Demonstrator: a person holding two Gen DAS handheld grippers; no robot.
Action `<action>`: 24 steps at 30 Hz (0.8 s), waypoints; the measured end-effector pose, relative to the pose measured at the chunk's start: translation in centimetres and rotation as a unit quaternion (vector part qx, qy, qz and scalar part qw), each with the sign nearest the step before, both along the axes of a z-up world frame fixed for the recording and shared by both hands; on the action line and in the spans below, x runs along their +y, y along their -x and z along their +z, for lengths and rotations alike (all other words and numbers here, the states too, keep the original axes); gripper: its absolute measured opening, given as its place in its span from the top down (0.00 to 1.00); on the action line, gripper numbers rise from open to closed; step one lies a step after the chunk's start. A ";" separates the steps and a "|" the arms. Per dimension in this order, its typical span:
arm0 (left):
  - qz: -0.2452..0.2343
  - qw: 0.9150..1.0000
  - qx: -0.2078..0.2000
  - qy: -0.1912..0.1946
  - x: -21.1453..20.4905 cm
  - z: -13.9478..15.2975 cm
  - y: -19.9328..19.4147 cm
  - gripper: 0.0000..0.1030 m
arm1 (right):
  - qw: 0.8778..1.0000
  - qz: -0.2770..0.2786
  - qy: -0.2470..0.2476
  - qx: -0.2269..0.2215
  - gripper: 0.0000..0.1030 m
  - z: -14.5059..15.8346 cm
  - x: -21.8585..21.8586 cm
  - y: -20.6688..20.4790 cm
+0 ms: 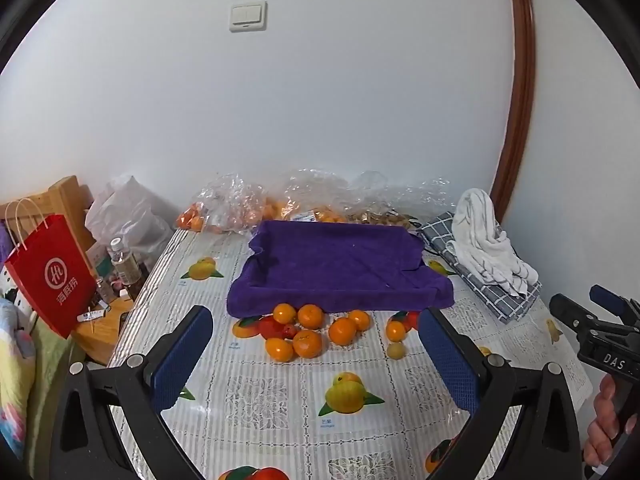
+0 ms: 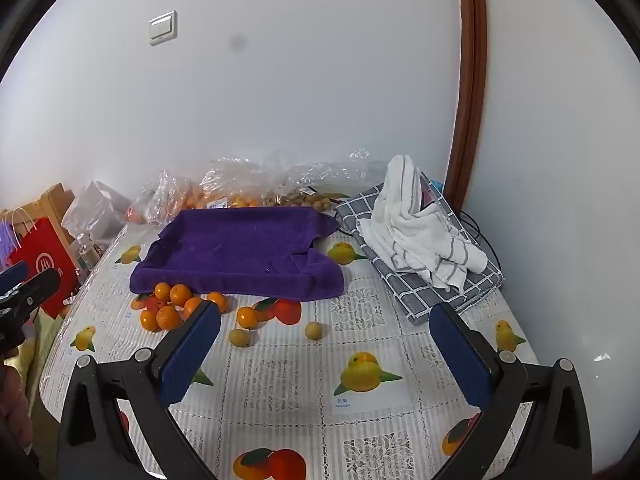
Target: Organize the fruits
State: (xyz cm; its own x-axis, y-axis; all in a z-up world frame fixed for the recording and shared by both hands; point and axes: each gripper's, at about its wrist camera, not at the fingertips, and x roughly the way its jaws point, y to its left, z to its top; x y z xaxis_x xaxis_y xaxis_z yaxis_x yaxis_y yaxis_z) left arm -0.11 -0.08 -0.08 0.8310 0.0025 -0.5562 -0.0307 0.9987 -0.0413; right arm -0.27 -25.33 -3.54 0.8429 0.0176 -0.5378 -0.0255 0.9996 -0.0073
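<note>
Purple towelling is lining a shallow tray (image 1: 340,268) that is sitting on the bench (image 1: 272,400), and it is serving as the landmark here. The left gripper (image 1: 316,364) is hovering above the bench on the near side of the tray, tilting downward toward it, its blue-padded fingers (image 1: 182,356) standing spread wide with nothing between them. The right gripper (image 2: 324,360) is hanging in a matching downward tilt, near the tray's front right corner, its fingers (image 2: 190,356) likewise spread wide and gripping nothing. In the left wrist view, a hand (image 1: 608,424) is wrapping around the right gripper's handle at the frame's right edge.

The tray is holding no fruit. A cluster of small oranges (image 1: 308,332) is lying on the bench just in front of the tray's near edge, some touching one another. Two pale yellow-green fruits (image 2: 239,337) are lying a little nearer than the oranges, apart from each other. Behind the tray, clear plastic bags (image 1: 240,200) are holding more oranges and some brownish fruit against the wall. To the tray's right, a white striped towel (image 2: 420,232) is lying crumpled on a folded grey checked cloth (image 2: 440,284). To the tray's left, beyond the bench edge, a red paper bag (image 1: 52,276) is standing upright
</note>
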 end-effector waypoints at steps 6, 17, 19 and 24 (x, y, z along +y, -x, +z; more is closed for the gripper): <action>0.000 1.000 0.004 -0.003 0.2 -0.4 -0.1 0.00 | 1.000 0.001 0.001 -0.012 0.00 0.0 0.5 0.0; 0.013 1.000 0.003 -0.001 1.0 -0.4 0.1 0.00 | 1.000 0.004 0.000 -0.010 0.01 0.2 0.4 0.2; 0.014 1.000 0.004 -0.001 1.0 -0.4 0.1 0.00 | 1.000 0.002 0.000 -0.011 0.01 0.3 0.3 0.2; 0.013 1.000 0.005 0.001 1.0 -0.6 0.3 0.00 | 1.000 0.001 -0.003 -0.009 0.00 0.4 0.1 0.1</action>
